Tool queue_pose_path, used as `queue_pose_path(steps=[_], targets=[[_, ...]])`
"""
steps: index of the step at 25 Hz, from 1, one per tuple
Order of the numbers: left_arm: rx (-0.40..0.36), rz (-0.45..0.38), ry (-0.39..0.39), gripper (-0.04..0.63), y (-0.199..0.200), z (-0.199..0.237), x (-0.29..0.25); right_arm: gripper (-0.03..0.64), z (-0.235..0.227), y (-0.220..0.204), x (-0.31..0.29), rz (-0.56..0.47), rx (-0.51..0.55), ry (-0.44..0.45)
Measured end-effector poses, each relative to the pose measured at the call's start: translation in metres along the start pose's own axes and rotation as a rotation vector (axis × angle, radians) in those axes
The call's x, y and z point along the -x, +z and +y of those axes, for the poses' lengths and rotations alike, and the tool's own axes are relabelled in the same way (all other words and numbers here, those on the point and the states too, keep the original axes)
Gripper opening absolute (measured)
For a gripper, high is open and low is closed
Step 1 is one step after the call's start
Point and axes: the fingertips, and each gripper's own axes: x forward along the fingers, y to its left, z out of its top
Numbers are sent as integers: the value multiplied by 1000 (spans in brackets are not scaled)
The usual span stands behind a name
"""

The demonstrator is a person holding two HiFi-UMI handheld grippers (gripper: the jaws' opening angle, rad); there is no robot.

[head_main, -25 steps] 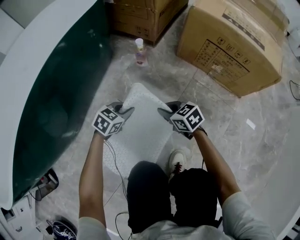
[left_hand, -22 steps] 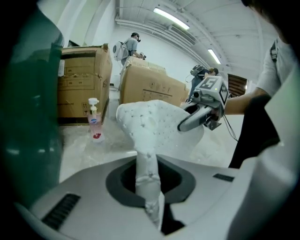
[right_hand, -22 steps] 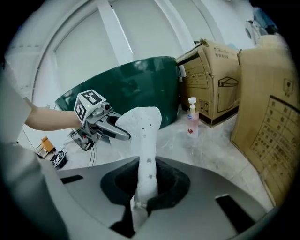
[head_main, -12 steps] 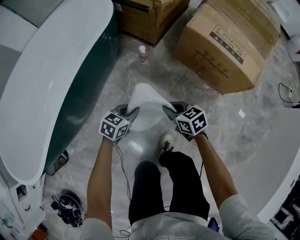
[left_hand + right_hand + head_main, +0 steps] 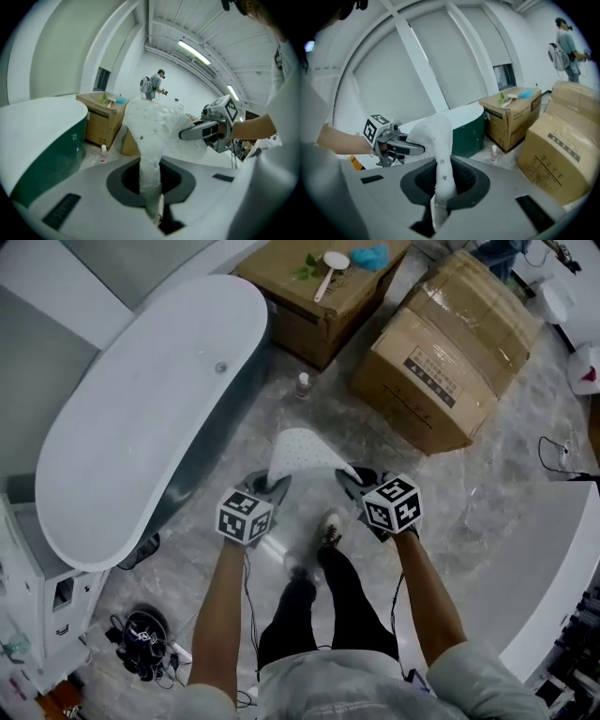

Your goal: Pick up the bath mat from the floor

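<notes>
My L gripper [image 5: 277, 486] is clamped on the mat [image 5: 305, 448]. Its jaws are nearly together, w/ a thin fold of white fabric pinched btwn them and running up out of the gap. My R gripper [image 5: 348, 478] does the same on the opposite edge: jaws narrow, fabric squeezed btwn the pads.

The mat is off the floor [image 5: 487, 493], strung btwn the two grippers in front of me. Its middle bulges up and fwd in a rounded hump. It's white w/ small dots all over. The grippers sit near each other, about level, marker cubes turned up toward my head cam.

Below the mat I see my legs and one shoe [image 5: 328, 524] on the grey stone-look floor. To my left stands a tub [image 5: 141, 437], white inside, dark green outside. A small bottle [image 5: 302, 384] stands on the floor just beyond the mat, btwn the tub's end and the boxes.

There are two cardboard boxes ahead. The left box [image 5: 309, 310] carries a white scoop [image 5: 328, 268] and a blue thing [image 5: 373, 254] on top. The right box [image 5: 450, 352] is taped and has a printed label.

A tangle of cables [image 5: 141, 645] lies on the floor at my left. Far off in the L gripper view, another person [image 5: 153, 87] stands w/ a backpack.
</notes>
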Motion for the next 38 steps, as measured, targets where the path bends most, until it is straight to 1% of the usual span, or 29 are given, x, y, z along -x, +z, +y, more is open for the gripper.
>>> queue_pose_path(steps=[4, 9, 13, 17, 21, 27, 32, 38], targets=[[-62, -62, 36, 37, 54, -26, 54, 40, 37, 58, 43, -67, 74, -9], [-110, -164, 80, 37, 109, -56, 123, 40, 90, 116, 94, -140, 155, -45], [-159, -248, 118, 37, 148, -76, 174, 40, 133, 155, 129, -211, 215, -68], [-207, -317, 157, 37, 179, -93, 218, 40, 169, 187, 159, -271, 279, -85], [-240, -389, 181, 37, 200, -108, 260, 40, 204, 214, 181, -320, 340, -100], [-293, -483, 204, 37, 229, -129, 312, 40, 244, 250, 209, -412, 398, -98], [-330, -535, 219, 37, 243, -148, 344, 40, 268, 265, 229, -467, 421, -87], [-367, -582, 243, 37, 260, -158, 376, 40, 289, 287, 239, -516, 464, -69]])
